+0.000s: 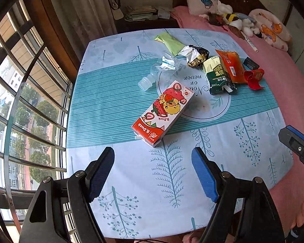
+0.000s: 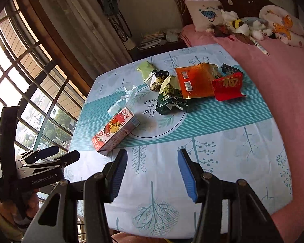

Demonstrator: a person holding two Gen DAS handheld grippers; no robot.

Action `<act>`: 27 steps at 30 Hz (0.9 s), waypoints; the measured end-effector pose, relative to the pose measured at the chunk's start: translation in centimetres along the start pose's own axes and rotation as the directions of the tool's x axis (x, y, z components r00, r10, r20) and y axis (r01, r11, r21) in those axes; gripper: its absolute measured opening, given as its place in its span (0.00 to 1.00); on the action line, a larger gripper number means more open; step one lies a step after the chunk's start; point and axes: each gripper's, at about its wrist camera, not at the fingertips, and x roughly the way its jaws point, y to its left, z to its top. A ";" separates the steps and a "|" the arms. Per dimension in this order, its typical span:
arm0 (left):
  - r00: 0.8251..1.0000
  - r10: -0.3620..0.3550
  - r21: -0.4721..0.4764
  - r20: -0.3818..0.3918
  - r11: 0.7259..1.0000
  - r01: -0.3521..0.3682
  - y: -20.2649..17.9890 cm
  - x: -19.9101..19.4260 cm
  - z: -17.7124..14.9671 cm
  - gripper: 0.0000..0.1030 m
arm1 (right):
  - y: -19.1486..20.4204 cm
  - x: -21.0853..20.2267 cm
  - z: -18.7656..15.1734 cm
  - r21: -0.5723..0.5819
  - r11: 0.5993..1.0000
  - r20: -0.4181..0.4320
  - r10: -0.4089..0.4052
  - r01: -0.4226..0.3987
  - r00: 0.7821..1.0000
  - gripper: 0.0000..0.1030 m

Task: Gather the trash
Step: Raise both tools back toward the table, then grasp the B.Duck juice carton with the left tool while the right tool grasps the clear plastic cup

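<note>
Daylight is thrown through a barred window (image 1: 26, 101) onto a table (image 1: 131, 182) covered with a pale blue cloth printed with trees and a teal striped band; a pink bed (image 1: 283, 85) with pillows and soft toys is seen along its far side. Trash is found spread over the middle and far part of the cloth. Nearest the grippers, a strawberry carton (image 1: 163, 114) is laid flat, its long axis run diagonally in the left wrist view: the red end is pointed toward the near left, the other end toward the printed circle at the centre. Just behind it, a crushed clear bottle (image 1: 162, 68) is laid on its side, its cap end turned toward the window. Farther back, a green wrapper (image 1: 170, 42), a crumpled foil wrapper (image 1: 196, 55), a dark green pistachio box (image 1: 218, 77), an orange packet (image 1: 231, 66) and a red wrapper (image 1: 254, 78) are clustered, several touching or overlapping. The left gripper (image 1: 153, 174) is held above the near edge of the cloth, jaws spread, nothing between them, the carton just ahead. The right gripper (image 2: 152, 174) is likewise held spread and empty over the near part of the table, well short of the pile; a hand (image 2: 30, 202) is seen gripping the other tool's handle.
</note>
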 end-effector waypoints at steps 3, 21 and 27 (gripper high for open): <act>0.998 -0.046 0.049 -0.048 0.998 0.048 0.6 3.2 2.4 0.75 | 0.7 2.1 1.0 0.065 0.998 -0.001 -0.025 0.025 1.000 0.50; 0.964 -0.187 0.186 -0.191 0.957 0.223 -0.4 13.8 6.8 0.54 | 2.7 10.7 2.5 0.203 0.971 -0.116 -0.106 0.128 0.988 0.50; 0.964 -0.215 0.162 -0.158 0.957 0.240 2.3 12.2 6.9 0.53 | 4.2 12.7 4.2 0.197 0.976 -0.121 -0.072 0.095 0.990 0.50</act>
